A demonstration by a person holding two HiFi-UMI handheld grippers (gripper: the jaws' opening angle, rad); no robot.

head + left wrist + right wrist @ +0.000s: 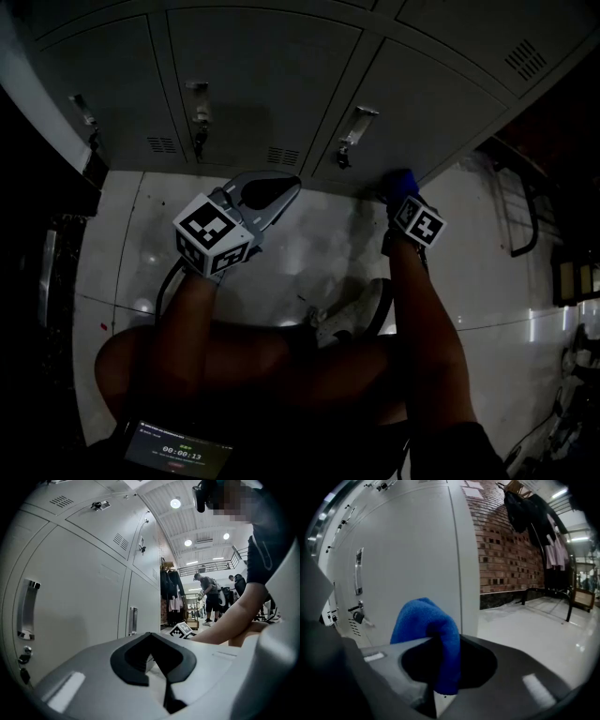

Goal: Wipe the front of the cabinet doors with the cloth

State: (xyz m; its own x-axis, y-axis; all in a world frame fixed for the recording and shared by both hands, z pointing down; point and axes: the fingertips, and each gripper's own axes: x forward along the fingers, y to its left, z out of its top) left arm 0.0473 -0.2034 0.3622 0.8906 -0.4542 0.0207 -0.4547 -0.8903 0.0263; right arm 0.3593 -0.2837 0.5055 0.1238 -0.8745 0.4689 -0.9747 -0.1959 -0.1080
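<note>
Grey metal cabinet doors (pixel 253 84) with latch handles (pixel 353 127) fill the top of the head view. My right gripper (pixel 401 192) is shut on a blue cloth (pixel 401 180), held at the bottom edge of the right-hand door. In the right gripper view the cloth (pixel 426 625) bulges up between the jaws, in front of the door (pixel 408 559); whether it touches I cannot tell. My left gripper (pixel 267 197) hangs left of it, just short of the doors, jaws shut and empty. Seen from the left gripper (pixel 154 660), the doors (pixel 79 597) stand close on the left.
A padlock (pixel 358 616) hangs from one latch. A brick wall (pixel 511 550) and a low metal rail (pixel 548 597) lie to the right. Hung clothes (pixel 171 588) and people (pixel 208 595) are further down the room. My shoe (pixel 352 314) rests on the glossy floor (pixel 309 244).
</note>
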